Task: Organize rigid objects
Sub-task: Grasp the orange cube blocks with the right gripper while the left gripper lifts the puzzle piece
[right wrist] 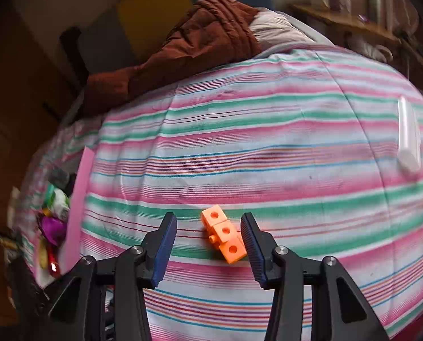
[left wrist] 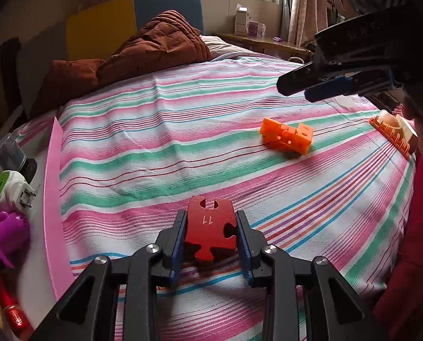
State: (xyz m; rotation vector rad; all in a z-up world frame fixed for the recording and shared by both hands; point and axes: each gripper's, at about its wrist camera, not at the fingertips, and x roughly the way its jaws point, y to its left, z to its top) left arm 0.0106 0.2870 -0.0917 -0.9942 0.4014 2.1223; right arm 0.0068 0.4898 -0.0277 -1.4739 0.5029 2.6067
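A red wooden puzzle piece (left wrist: 210,227) marked with a number sits between the blue pads of my left gripper (left wrist: 210,213), which is shut on it just above the striped bedsheet (left wrist: 183,147). An orange plastic block (left wrist: 286,135) with round holes lies loose on the sheet to the right. My right gripper (left wrist: 293,89) hovers above and behind it. In the right wrist view, that right gripper (right wrist: 208,216) is open, and the orange block (right wrist: 224,233) lies on the sheet between its fingers, nearer the right one and untouched.
A pink tray edge (left wrist: 54,199) runs along the left, with a purple toy (left wrist: 7,233), a white plug (left wrist: 12,190) and other small items beyond it. An orange rack (left wrist: 393,136) sits at the right. A white tube (right wrist: 408,136) lies far right. A brown quilt (left wrist: 154,45) is heaped behind.
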